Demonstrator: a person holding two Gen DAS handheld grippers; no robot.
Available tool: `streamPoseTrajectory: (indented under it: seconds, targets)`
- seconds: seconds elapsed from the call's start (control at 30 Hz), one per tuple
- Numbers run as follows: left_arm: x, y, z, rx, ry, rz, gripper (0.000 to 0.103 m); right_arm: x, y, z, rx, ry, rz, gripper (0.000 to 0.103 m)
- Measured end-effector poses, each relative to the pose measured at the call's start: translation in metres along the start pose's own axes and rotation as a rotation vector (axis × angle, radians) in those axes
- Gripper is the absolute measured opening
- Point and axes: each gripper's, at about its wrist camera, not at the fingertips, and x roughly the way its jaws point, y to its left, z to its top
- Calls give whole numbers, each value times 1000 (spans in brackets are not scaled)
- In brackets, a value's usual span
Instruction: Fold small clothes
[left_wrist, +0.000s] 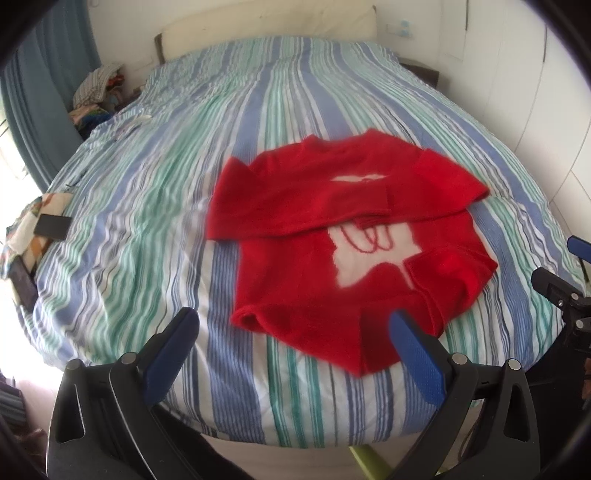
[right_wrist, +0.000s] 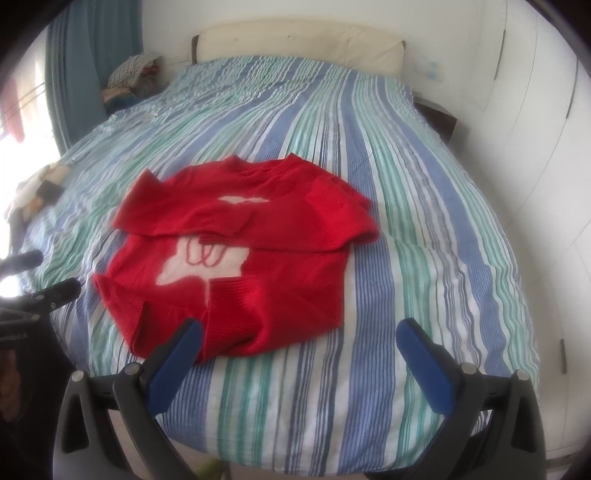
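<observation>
Striped bedding (left_wrist: 295, 110) stretches ahead of you. Your red sweater (left_wrist: 343, 236) lies at the bed's near end, toward 1 o'clock, both sleeves folded across its white chest motif. Left claw (left_wrist: 293, 328) and right claw (right_wrist: 301, 336) both hover spread apart, holding nothing.
</observation>
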Motion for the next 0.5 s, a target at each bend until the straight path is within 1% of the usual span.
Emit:
streamPoseTrajectory:
  seconds: [0.2,0.5]
  targets:
    - [1,-5,1,7,12,5,102,5,5,-2,-8,22,9,103]
    - [-7,-9,6,11,-4,-6,102,0,4,2,-8,12,7,103]
